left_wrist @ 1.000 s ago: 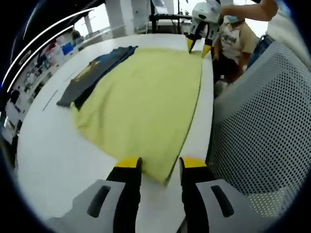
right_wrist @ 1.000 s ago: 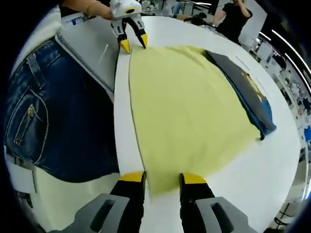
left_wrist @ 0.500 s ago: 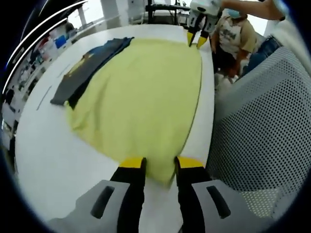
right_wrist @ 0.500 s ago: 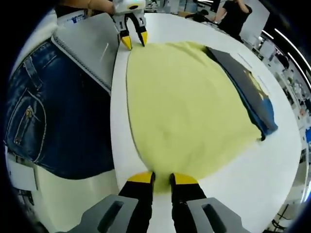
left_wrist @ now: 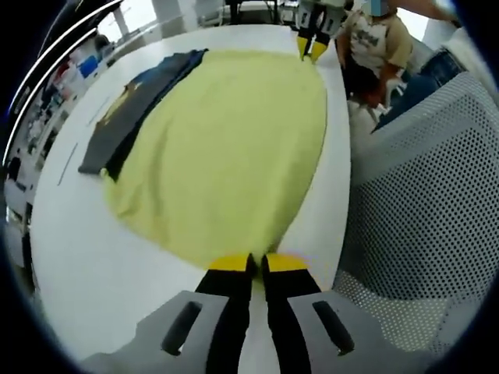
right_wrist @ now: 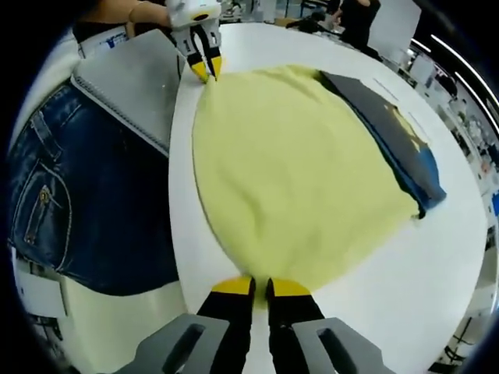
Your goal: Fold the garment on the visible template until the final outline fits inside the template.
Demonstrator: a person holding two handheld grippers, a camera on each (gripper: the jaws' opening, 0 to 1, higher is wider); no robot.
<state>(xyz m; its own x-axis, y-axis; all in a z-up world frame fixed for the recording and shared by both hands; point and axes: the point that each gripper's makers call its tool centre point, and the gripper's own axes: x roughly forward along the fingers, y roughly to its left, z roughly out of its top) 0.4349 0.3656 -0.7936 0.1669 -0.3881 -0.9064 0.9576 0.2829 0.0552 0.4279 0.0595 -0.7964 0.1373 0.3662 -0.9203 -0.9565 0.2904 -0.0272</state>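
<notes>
A pale yellow garment (left_wrist: pixel 226 148) lies spread on the white table (left_wrist: pixel 86 241), over a dark navy cloth with a yellow print (left_wrist: pixel 129 105) at its far side. My left gripper (left_wrist: pixel 257 263) is shut on the yellow garment's near corner at the table's front edge. My right gripper (right_wrist: pixel 260 287) is shut on the other near corner of the yellow garment (right_wrist: pixel 296 171). Each gripper shows far off in the other's view: the right gripper (left_wrist: pixel 312 48) and the left gripper (right_wrist: pixel 206 70), both pinching the hem. The navy cloth (right_wrist: pixel 398 140) lies along the garment's far edge.
A grey perforated chair back (left_wrist: pixel 437 202) stands close to the table's front edge, and the person's blue jeans (right_wrist: pixel 70 202) press beside it. Another person (left_wrist: pixel 374 47) stands past the table end. Bare white tabletop (right_wrist: pixel 437 265) lies beyond the cloths.
Both grippers went from open astride the garment's near corners to shut on them. The hem between them now bulges slightly instead of lying straight.
</notes>
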